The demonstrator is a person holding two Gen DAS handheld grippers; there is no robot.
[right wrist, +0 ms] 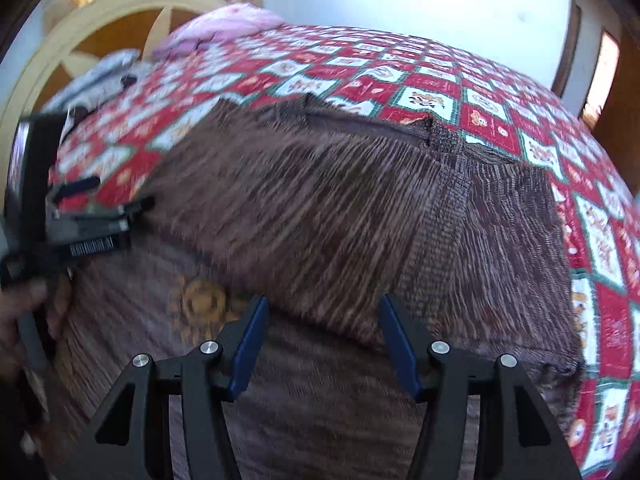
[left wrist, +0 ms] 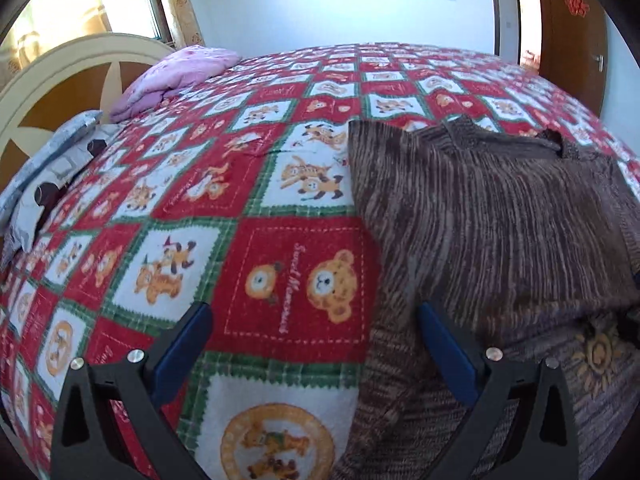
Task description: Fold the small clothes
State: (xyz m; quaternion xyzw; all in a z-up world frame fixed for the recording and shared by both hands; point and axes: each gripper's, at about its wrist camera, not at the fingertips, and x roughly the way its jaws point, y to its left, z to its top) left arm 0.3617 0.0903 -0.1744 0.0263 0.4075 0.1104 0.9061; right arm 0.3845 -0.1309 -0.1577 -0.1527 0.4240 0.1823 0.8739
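A brown striped knitted sweater [left wrist: 492, 216] lies on the bed, its upper part folded over a lower layer that bears an orange sun motif [left wrist: 596, 354]. My left gripper [left wrist: 318, 346] is open wide at the sweater's left edge, one finger over the blanket and the other over the knit, with nothing clamped. In the right wrist view the sweater [right wrist: 328, 216] fills the middle. My right gripper [right wrist: 324, 340] hovers open above the fold edge, its pads pressing nothing. The left gripper [right wrist: 114, 196] shows at the far left, held by a hand [right wrist: 28, 300].
A red, white and green bear-patterned blanket [left wrist: 280, 160] covers the bed. A folded pink quilt [left wrist: 176, 76] and a grey printed pillow [left wrist: 52, 160] lie by the cream and brown headboard [left wrist: 60, 80]. A wooden door [left wrist: 572, 40] stands at the far right.
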